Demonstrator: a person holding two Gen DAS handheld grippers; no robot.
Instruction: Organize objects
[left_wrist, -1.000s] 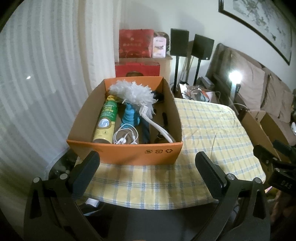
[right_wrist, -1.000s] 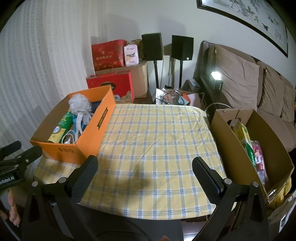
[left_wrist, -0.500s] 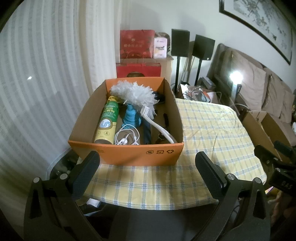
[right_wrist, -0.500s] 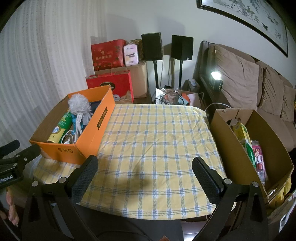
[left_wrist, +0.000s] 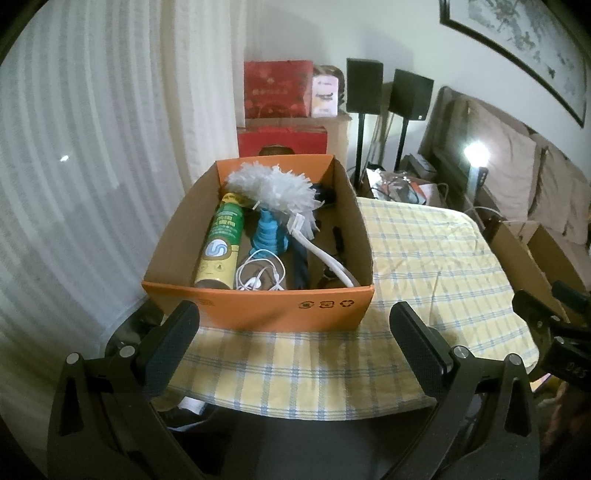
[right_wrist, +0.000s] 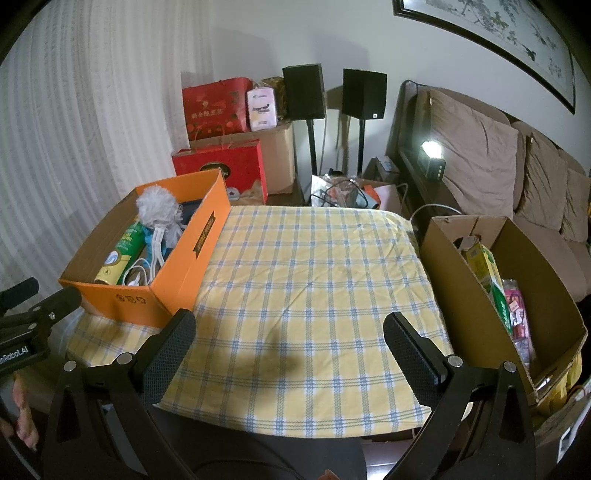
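Observation:
An orange box (left_wrist: 258, 310) stands on the left end of the yellow checked tablecloth (right_wrist: 314, 280). It holds a green spray can (left_wrist: 221, 245), a white duster (left_wrist: 273, 190), a blue object (left_wrist: 267, 232) and white earphones (left_wrist: 258, 275). The box also shows in the right wrist view (right_wrist: 177, 273). My left gripper (left_wrist: 293, 338) is open and empty, just short of the box's near wall. My right gripper (right_wrist: 290, 341) is open and empty over the table's near edge. A brown cardboard box (right_wrist: 469, 295) on the right holds a green carton (right_wrist: 487, 273) and snack packets.
Red gift bags (right_wrist: 218, 107), a cardboard box and two black speakers (right_wrist: 364, 94) stand behind the table. A brown sofa (right_wrist: 498, 166) runs along the right wall. A white curtain (left_wrist: 74, 166) hangs on the left.
The left gripper has drifted slightly, so the orange box sits a little further right and lower in its view. The right gripper has barely moved.

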